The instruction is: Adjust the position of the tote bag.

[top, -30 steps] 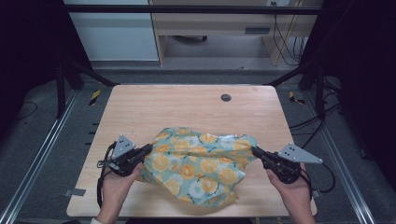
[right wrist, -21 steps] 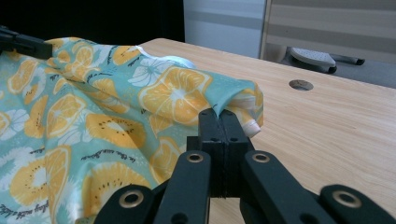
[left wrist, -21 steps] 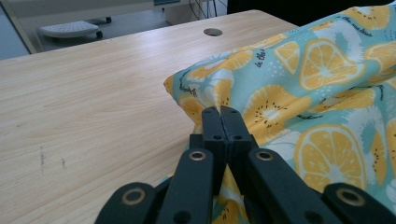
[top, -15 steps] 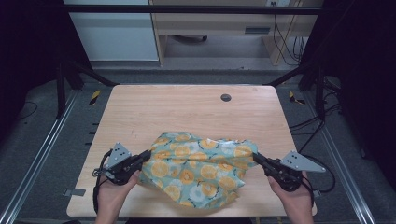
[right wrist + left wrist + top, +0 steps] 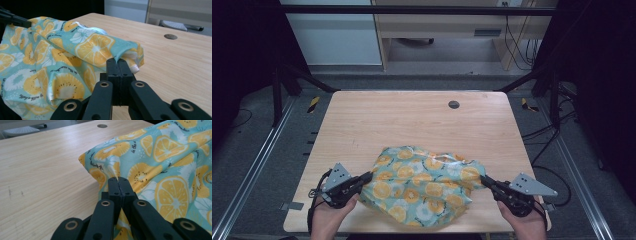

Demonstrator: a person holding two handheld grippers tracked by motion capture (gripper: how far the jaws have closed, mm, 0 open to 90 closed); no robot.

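Observation:
A teal cloth printed with orange slices (image 5: 424, 185) lies bunched near the front edge of the wooden table (image 5: 412, 120). My left gripper (image 5: 368, 176) is shut on the cloth's left edge; in the left gripper view the jaws pinch a fold of the cloth (image 5: 160, 170) at the left gripper's tips (image 5: 119, 179). At the cloth's right edge my right gripper (image 5: 484, 179) is shut too, and in the right gripper view its tips (image 5: 118, 60) clamp a corner of the cloth (image 5: 75, 55). The fabric hangs slack between the two grippers.
A small round dark grommet (image 5: 454, 104) sits in the tabletop at the back centre. A metal frame and cables surround the table. Beyond the far edge stand a pale cabinet (image 5: 332, 35) and a wooden desk (image 5: 442, 30).
Both hands have drawn back toward the table's front edge and slightly down, pulling the cloth with them. Both grippers stay shut on the cloth.

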